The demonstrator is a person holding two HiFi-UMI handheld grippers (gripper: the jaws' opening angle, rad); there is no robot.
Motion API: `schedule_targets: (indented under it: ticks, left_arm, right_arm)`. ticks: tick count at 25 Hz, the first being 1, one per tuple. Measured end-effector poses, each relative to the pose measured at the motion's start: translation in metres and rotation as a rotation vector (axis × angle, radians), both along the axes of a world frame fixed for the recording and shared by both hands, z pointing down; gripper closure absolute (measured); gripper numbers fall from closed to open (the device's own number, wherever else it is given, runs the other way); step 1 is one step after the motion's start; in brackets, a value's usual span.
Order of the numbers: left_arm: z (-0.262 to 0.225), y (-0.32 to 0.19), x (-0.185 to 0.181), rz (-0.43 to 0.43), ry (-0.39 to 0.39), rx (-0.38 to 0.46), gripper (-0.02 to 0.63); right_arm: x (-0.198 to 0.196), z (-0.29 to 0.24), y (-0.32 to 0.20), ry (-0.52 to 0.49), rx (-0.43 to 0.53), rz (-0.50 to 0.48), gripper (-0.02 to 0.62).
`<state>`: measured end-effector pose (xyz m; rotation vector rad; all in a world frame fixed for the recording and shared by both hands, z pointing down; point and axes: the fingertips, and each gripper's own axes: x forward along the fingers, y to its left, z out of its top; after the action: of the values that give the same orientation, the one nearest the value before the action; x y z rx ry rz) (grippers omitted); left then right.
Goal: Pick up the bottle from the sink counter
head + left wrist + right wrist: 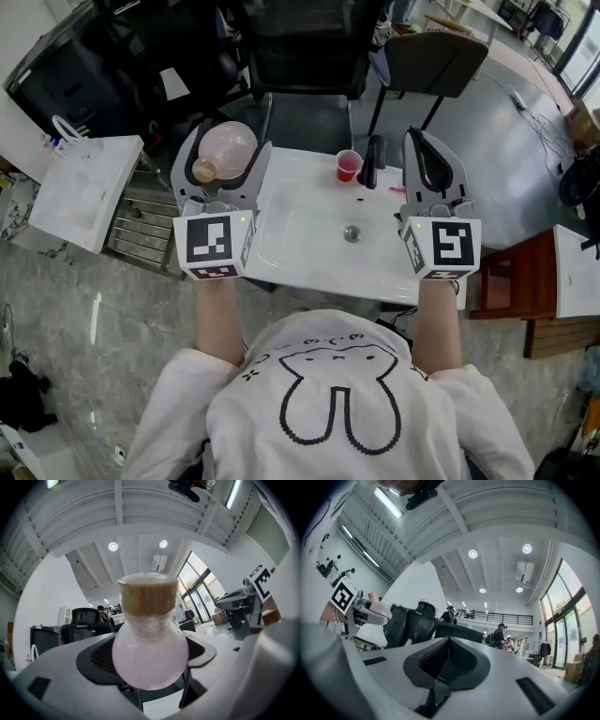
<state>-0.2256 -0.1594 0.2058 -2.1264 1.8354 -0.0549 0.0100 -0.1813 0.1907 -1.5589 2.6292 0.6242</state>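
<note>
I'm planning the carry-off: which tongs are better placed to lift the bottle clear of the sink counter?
Left. The left tongs are shut on the pink bottle at the sink counter's left end; the right tongs are shut and empty.

bottle [150,660] frosted pink, smooth; stopper [149,595] matt cork; sink counter [298,242] glossy white.

Left forearm [217,319] and right forearm [439,323] run parallel toward 12 o'clock. Left gripper [232,142] at 10 o'clock, jaws clamped on the round bottle [228,150]. Right gripper [419,141] at 2 o'clock, jaws pressed together, nothing between.
</note>
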Motion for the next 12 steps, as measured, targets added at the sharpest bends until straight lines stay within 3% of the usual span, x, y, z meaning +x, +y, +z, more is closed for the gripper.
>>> schedule_targets:
  ticks: [12]
  left_arm:
    - [0.0029,-0.0036,0.0006,0.01,0.016,-0.016,0.204]
  right_arm:
    - [0.0065,0.0068,0.0021,-0.012,-0.017,0.02,0.565]
